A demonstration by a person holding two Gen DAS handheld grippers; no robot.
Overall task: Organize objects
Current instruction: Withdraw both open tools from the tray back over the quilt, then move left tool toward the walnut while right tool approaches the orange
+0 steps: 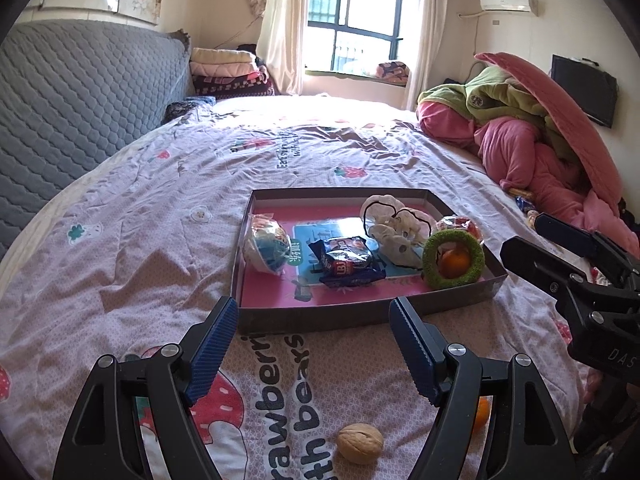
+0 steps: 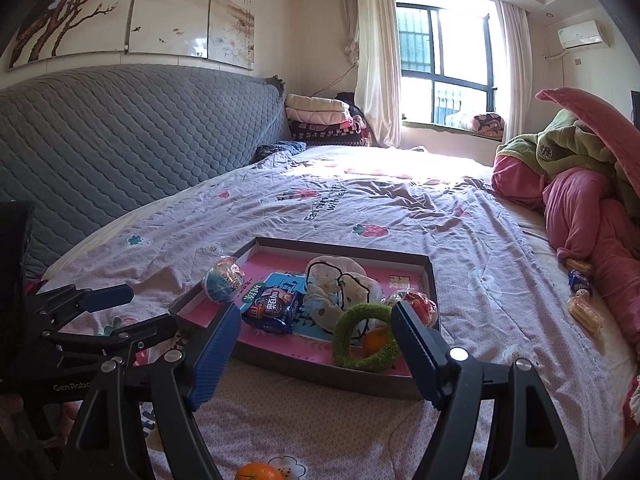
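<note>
In the middle of both frames sits one shallow tray [image 1: 360,314] on the bed [image 1: 140,220], and it's busy in there. Count with me: one blue-and-white ball [image 1: 267,246] at the tray's left edge, one dark snack packet [image 1: 348,262] in the centre, one crumpled white cloth [image 1: 394,226] just behind it, one green ring [image 1: 454,258] standing against the right wall, one orange [image 1: 456,260] showing through that ring, and one red-wrapped sweet [image 1: 460,226] tucked behind the ring. Six things in the tray.

Outside it, low in the left wrist frame, one walnut [image 1: 359,443] lies on the sheet between the fingers, and a second orange [image 1: 481,414] peeks out past the right finger. The same fruit shows at the bottom edge of the right wrist frame.

Left gripper [image 1: 314,346]: jaws released, spread wide, nothing between them, hovering just short of the tray's near wall. Right gripper [image 2: 316,350]: jaws also released and empty, framing the ring and the tray's near corner.

Far right of the right wrist frame, a few small packets [image 2: 582,280] lie by the pink quilt [image 2: 580,208], well apart from the tray. I make out three, though they're small.
</note>
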